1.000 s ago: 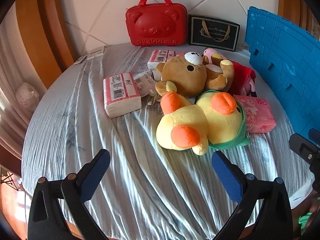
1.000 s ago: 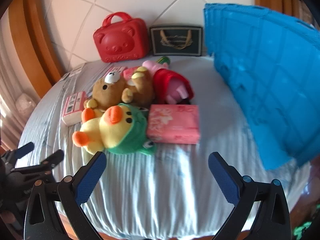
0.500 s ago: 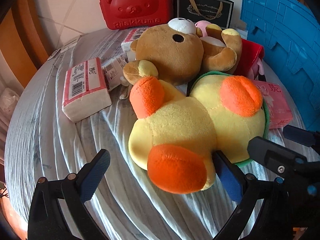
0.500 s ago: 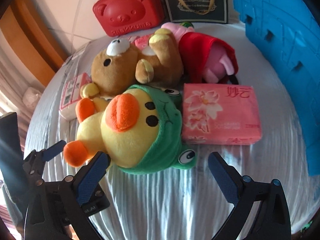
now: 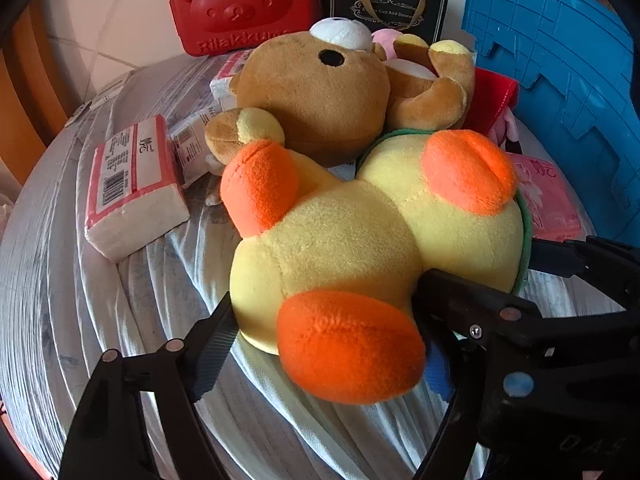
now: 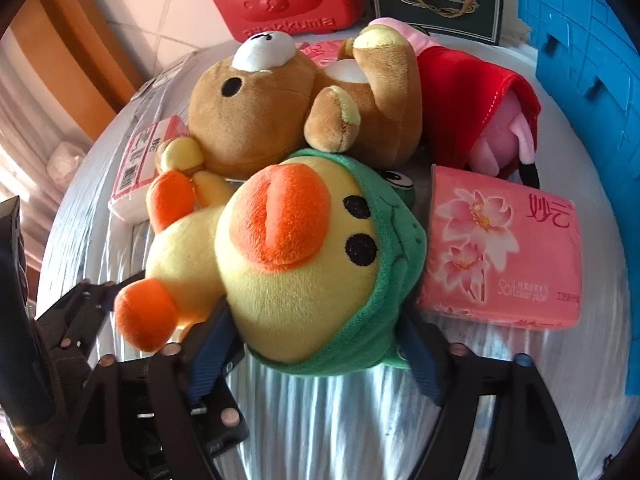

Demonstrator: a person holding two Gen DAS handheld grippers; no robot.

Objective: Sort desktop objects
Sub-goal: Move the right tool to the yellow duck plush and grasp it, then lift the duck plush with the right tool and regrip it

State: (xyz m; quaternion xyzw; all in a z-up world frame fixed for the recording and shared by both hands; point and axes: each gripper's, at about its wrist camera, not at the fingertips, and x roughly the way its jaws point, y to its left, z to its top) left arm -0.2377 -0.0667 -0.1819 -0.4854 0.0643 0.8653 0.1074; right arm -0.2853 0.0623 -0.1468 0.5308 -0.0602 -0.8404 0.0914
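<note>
A yellow duck plush (image 5: 340,248) with orange feet and a green frog hood lies on the striped cloth. My left gripper (image 5: 324,344) is open, its fingers on either side of the duck's body and lower foot. My right gripper (image 6: 316,344) is open, its fingers flanking the duck's hooded head (image 6: 304,264). A brown bear plush (image 5: 320,92) lies just behind the duck, also in the right wrist view (image 6: 280,108). A pink plush in a red dress (image 6: 480,112) lies to the right of the bear.
A pink tissue pack (image 6: 504,248) lies right of the duck. A white-and-red tissue pack (image 5: 132,184) lies to its left. A red bear case (image 5: 240,4) and a black gift bag (image 5: 384,4) stand at the back. A blue crate (image 5: 560,92) stands at right.
Both grippers have moved forward onto the duck plush, and their fingers now stand around it. The left gripper's fingers have come closer together.
</note>
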